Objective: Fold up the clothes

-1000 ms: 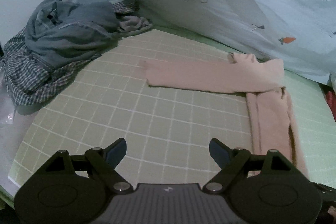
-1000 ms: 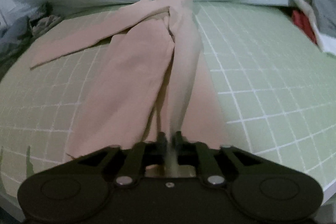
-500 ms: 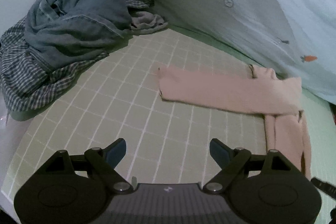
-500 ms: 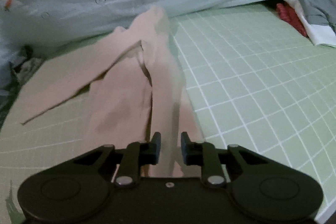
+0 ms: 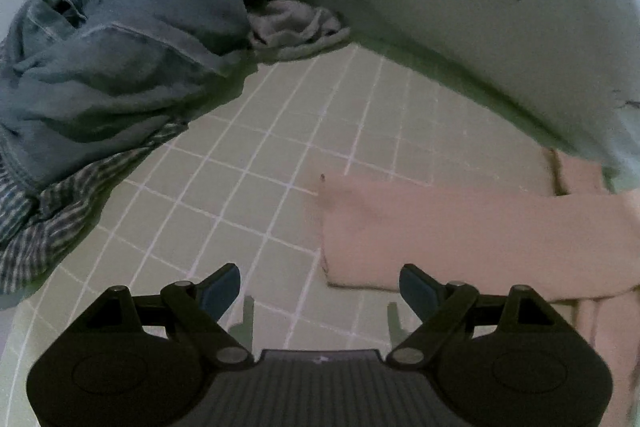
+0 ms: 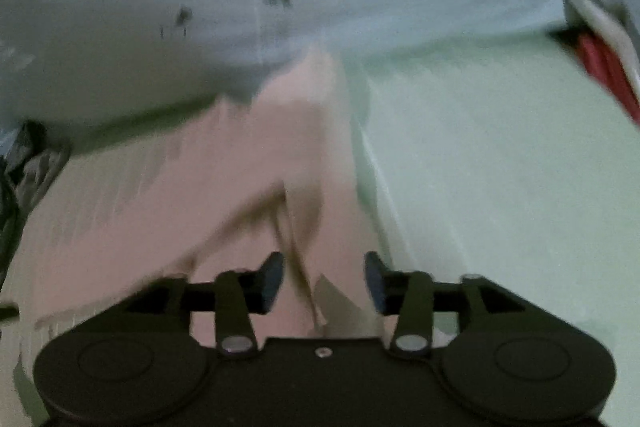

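The left gripper (image 5: 320, 285) points steeply downward with its jaws spread wide; nothing lies between its blue pads (image 5: 222, 287), and neither pad touches anything. The right gripper (image 6: 324, 279) also tilts downward. Its jaws are opening, with a clear gap on each side of the pink cloth (image 6: 256, 187) that runs between them; its pads (image 6: 272, 277) do not press on the cloth.
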Available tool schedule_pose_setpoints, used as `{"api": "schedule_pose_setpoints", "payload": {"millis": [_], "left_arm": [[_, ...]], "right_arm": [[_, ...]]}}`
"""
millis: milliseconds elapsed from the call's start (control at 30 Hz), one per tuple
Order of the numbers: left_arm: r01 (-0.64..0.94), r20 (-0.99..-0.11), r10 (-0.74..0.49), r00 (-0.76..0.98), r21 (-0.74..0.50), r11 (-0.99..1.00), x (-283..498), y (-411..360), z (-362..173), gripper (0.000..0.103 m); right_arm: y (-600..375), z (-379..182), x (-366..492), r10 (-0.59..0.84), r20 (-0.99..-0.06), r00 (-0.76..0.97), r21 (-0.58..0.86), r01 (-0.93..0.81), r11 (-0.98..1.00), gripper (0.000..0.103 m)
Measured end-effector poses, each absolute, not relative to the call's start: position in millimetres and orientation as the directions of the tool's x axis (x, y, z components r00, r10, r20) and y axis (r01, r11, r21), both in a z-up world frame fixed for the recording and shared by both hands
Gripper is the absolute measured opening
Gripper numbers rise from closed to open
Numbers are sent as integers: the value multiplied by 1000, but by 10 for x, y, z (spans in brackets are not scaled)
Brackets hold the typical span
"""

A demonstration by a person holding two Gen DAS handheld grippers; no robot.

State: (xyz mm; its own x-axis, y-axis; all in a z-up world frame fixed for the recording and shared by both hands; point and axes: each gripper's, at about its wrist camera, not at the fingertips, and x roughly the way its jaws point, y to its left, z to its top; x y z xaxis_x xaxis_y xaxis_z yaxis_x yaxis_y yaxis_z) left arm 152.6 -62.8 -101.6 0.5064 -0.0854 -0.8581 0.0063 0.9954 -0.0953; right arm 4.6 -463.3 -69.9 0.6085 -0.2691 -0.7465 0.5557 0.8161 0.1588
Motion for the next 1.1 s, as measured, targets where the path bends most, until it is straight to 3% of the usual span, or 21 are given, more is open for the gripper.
{"api": "schedule_pose_setpoints", "payload": {"millis": [267, 300, 333, 433, 667, 767, 800, 833, 867, 900, 933, 1100], "left_arm": [[31, -872, -93, 480, -89, 996, 1810, -720, -1255, 85], [45, -869, -91, 486, -79, 996, 1821, -759, -1262, 84], [57, -867, -85, 491, -65, 996, 1835, -792, -1268, 83], [79, -865, -39, 499, 1, 997, 1860, -882, -1289, 81], [65, -850, -39, 526, -6, 998, 1816, -890, -1288, 81], [53, -845, -38, 534, -11, 999, 1816, -900, -1277, 79], [47, -842, -36, 539, -13, 999, 1812, -899, -1269, 69], [49, -837, -43, 546, -19, 999, 1808, -900, -1249, 52], [52, -831, -51, 553, -26, 998, 1805, -900, -1227, 43], [57, -832, -69, 551, -45, 997, 1815, -910, -1214, 21], [61, -833, -89, 546, -66, 996, 1828, -921, -1203, 7], [119, -815, -195, 546, -155, 981, 1843, -1045, -1052, 4]], "right_arm": [[-5200, -730, 984, -272, -714, 646, 194, 555, 809, 56], [-5239, -771, 1075, -264, -721, 641, 187, 547, 816, 44], [-5277, -811, 1166, -257, -728, 636, 181, 540, 822, 23], [-5350, -959, 1400, -263, -750, 607, 137, 532, 836, 7], [-5351, -1219, 1561, -274, -755, 596, 76, 495, 865, 7], [-5396, -1161, 1470, -250, -761, 599, 114, 503, 857, 21], [-5395, -1118, 1403, -256, -758, 600, 121, 515, 849, 30], [-5371, -1074, 1307, -263, -751, 605, 129, 525, 841, 38], [-5347, -1031, 1211, -270, -745, 610, 137, 535, 833, 41], [-5330, -998, 1109, -276, -740, 613, 142, 544, 827, 42], [-5308, -979, 993, -281, -737, 615, 144, 549, 823, 42], [-5143, -885, 310, -313, -731, 606, 144, 586, 797, 42]]}}
